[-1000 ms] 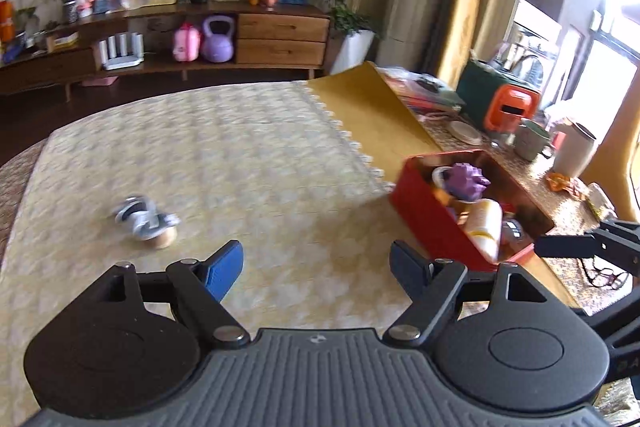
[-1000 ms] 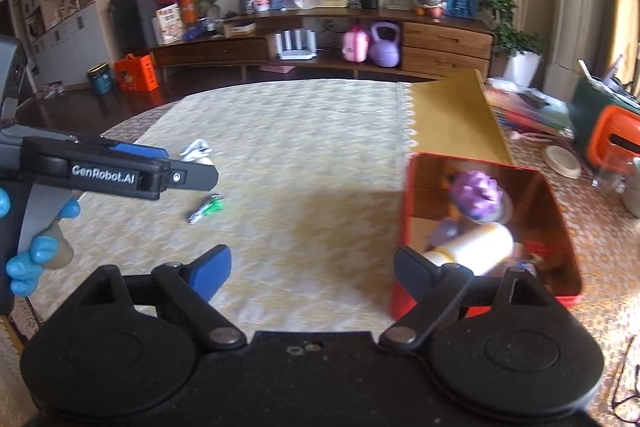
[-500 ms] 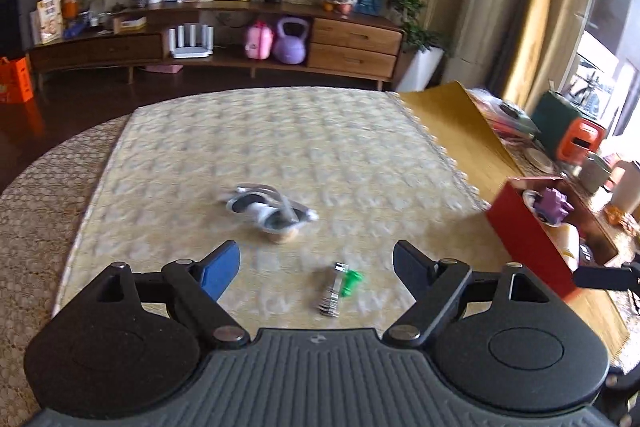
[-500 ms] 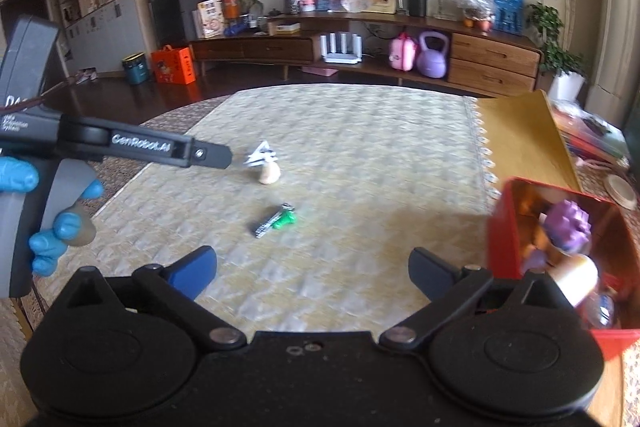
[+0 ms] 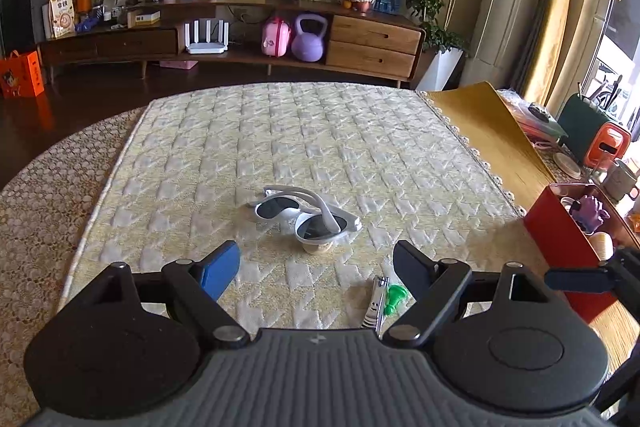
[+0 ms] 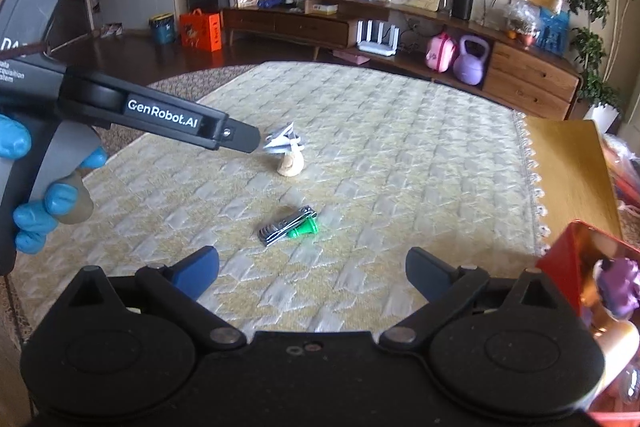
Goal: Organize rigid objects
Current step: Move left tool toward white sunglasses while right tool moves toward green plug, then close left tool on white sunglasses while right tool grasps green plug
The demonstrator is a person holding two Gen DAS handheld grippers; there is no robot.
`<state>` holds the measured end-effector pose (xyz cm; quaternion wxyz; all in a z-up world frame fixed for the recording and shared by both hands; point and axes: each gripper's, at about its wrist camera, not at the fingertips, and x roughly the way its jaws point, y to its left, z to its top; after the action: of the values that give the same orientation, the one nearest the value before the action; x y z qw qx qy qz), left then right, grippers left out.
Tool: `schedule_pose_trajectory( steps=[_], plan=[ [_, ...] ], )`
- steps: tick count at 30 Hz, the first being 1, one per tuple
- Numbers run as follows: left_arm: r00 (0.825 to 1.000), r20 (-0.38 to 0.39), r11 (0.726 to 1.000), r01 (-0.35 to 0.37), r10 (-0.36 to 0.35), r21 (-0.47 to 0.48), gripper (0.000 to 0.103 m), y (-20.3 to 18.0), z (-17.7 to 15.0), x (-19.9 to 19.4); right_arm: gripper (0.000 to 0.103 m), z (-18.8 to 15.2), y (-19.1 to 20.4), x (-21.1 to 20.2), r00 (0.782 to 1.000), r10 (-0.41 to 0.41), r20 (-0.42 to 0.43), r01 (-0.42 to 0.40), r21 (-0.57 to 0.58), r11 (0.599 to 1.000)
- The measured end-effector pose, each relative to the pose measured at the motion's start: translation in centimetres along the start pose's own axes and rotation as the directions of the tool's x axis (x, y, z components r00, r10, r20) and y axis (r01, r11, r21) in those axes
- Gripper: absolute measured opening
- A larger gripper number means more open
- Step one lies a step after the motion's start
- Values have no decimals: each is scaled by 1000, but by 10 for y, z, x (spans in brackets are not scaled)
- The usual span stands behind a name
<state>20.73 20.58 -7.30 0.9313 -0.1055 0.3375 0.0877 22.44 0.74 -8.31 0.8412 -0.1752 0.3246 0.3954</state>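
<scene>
White sunglasses (image 5: 308, 215) lie on the quilted cloth, resting on a small beige piece (image 5: 318, 247). My left gripper (image 5: 316, 259) is open and empty, just short of them. A metal nail clipper (image 5: 376, 301) and a green plastic piece (image 5: 394, 297) lie by its right finger. In the right wrist view the nail clipper (image 6: 286, 225) and green piece (image 6: 306, 228) sit ahead of my right gripper (image 6: 312, 263), whose jaws are closing slightly with nothing between them. The sunglasses (image 6: 282, 141) lie farther off, by the left gripper's fingertip (image 6: 240, 137). A red box (image 5: 560, 247) holds a purple toy (image 5: 590, 213).
The yellow quilted cloth (image 5: 320, 139) covers a round lace-covered table (image 5: 36, 211). A mustard mat (image 5: 480, 119) lies to the right, with cups and an orange appliance (image 5: 606, 149) beyond it. A hand in a blue glove (image 6: 36, 211) holds the left gripper. A wooden sideboard (image 5: 372, 43) stands across the room.
Both views have swung left from the red box to the sunglasses and nail clipper. The left gripper now sits closer to the sunglasses. The red box has slid to the right edge.
</scene>
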Motion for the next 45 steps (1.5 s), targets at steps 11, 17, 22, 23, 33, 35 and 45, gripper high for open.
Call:
schedule_pose_trajectory(
  steps=[11, 17, 22, 23, 33, 35, 45],
  plan=[
    [999, -34, 999, 18, -19, -27, 84, -1, 8, 49, 76, 6, -8, 43, 996, 66, -53, -68, -34, 997],
    [998, -55, 999, 23, -24, -24, 84, -2, 11, 68, 66, 7, -8, 59, 993, 93, -77, -99, -86, 991],
    [998, -65, 999, 19, -21, -31, 84, 1, 11, 80, 54, 6, -8, 69, 990, 105, -97, -115, -103, 988],
    [998, -65, 1000, 16, -18, -27, 84, 1, 11, 82, 53, 6, -8, 71, 990, 104, -98, -115, -110, 987],
    [999, -53, 1000, -8, 9, 22, 84, 0, 7, 95, 49, 10, -6, 82, 988, 117, -97, -129, -128, 983],
    [999, -45, 1000, -3, 5, 28, 84, 0, 7, 96, 49, 11, -7, 83, 988, 120, -93, -132, -128, 983],
    [999, -33, 998, 18, -16, 57, 57, -7, 5, 94, 45, 14, -10, 87, 987, 138, -83, -147, -115, 983]
  ],
)
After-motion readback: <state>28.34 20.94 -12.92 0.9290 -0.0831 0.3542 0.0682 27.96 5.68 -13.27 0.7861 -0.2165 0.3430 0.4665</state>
